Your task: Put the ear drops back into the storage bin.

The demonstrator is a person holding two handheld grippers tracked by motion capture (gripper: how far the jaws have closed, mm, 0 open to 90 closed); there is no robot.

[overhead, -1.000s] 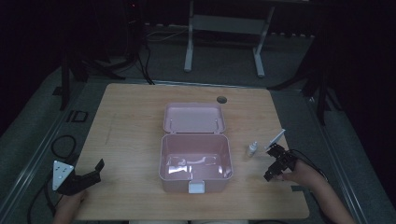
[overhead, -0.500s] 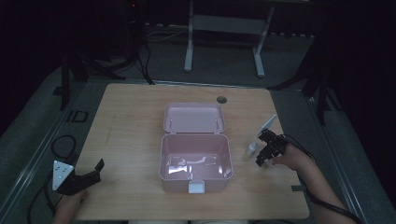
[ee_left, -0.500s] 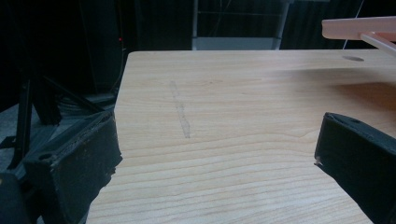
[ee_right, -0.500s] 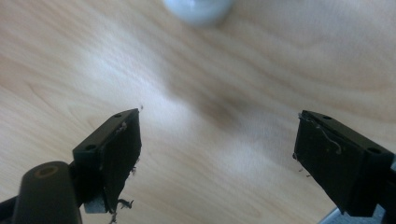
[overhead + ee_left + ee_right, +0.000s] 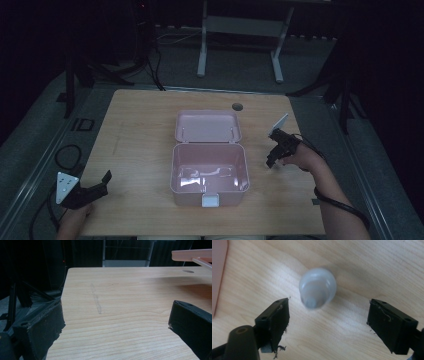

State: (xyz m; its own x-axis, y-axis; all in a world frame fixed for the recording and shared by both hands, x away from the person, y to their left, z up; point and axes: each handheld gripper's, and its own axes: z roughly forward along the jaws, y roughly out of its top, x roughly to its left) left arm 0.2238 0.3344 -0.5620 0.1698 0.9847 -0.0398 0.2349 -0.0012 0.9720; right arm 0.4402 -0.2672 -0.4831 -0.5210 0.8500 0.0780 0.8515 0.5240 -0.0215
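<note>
Centrally, open pink box (image 5: 210, 172), contents unclear

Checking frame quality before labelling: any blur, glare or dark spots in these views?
High view: dim, surroundings near black, table lit, glare on the floor of the open box. Right gripper view: the small bottle is blurred, the gripper sharper. Left gripper view: wood grain sharp, room behind dark.

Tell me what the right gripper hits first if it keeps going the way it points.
Probably the small pale bottle standing on the table. The right gripper points down at it with jaws open, the bottle roughly between them and a little ahead. The gap to it is hard to judge; the image is blurred.
</note>
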